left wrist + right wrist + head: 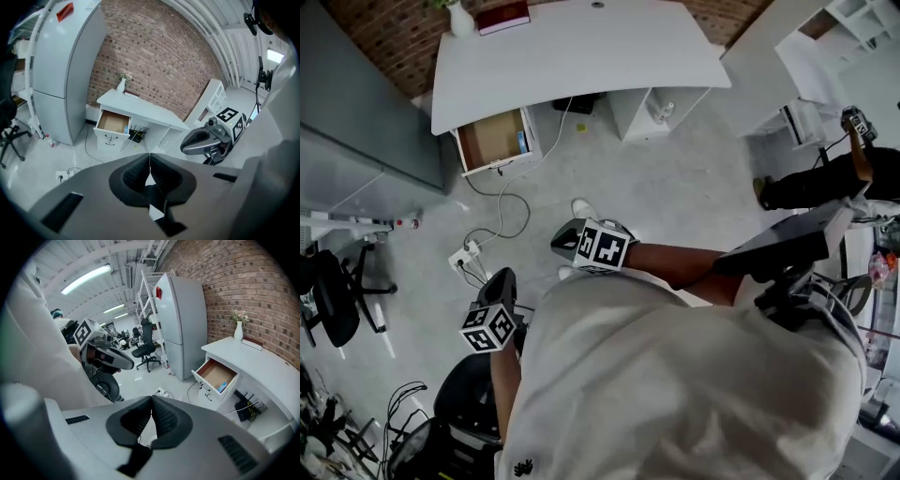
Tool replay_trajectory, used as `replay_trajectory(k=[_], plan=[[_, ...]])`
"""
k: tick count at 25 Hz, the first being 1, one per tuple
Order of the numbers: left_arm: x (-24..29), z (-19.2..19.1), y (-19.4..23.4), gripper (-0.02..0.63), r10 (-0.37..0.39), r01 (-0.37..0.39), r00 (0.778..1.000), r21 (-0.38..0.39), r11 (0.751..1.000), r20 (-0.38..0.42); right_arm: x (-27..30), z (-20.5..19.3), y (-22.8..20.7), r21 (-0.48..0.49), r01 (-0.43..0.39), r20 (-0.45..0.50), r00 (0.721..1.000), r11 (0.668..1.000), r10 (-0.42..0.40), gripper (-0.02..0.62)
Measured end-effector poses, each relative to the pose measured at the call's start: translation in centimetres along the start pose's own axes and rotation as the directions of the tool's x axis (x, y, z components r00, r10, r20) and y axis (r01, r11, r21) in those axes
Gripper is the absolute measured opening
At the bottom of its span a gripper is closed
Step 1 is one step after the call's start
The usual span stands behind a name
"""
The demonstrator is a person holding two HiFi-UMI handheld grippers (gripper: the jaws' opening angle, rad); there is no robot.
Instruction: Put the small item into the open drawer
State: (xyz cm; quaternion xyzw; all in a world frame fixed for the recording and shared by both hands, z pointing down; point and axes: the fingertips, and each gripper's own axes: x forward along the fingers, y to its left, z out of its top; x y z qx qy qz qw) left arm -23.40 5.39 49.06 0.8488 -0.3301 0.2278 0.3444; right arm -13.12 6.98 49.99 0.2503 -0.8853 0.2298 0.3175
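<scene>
Left gripper [149, 161]: jaws fully together, nothing between them. Right gripper [151, 404]: jaws closed tip to tip, holding nothing. Both are held low in front of the person, the right one just ahead of the left. The open drawer [492, 139] under the white desk [581, 56] stands well ahead of both grippers. The small blue item [522, 142] lies inside it against a side wall.

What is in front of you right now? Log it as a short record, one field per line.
Left gripper: jaws shut, nothing between them
Right gripper: jaws shut, nothing between them
Drawer: open, under the white desk
In drawer: small blue item at one side
On desk: vase, red book
Floor: power strip with cables
</scene>
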Motion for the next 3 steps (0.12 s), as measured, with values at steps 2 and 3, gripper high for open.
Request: replay_trajectory(k=[2,3], plan=[[0.49,-0.09,-0.28,0.025,0.003,-0.003,1.0,-0.004,1.0,-0.004,-0.14,-0.25,-0.29,0.002,-0.012,-0.011,1.0,1.0,0.012,0.029],[0.73,-0.19,-0.41,0.025,0.005,-0.005,1.0,-0.007,1.0,-0.007,-0.19,-0.4,-0.42,0.002,-0.018,-0.016,1.0,1.0,0.018,0.029]])
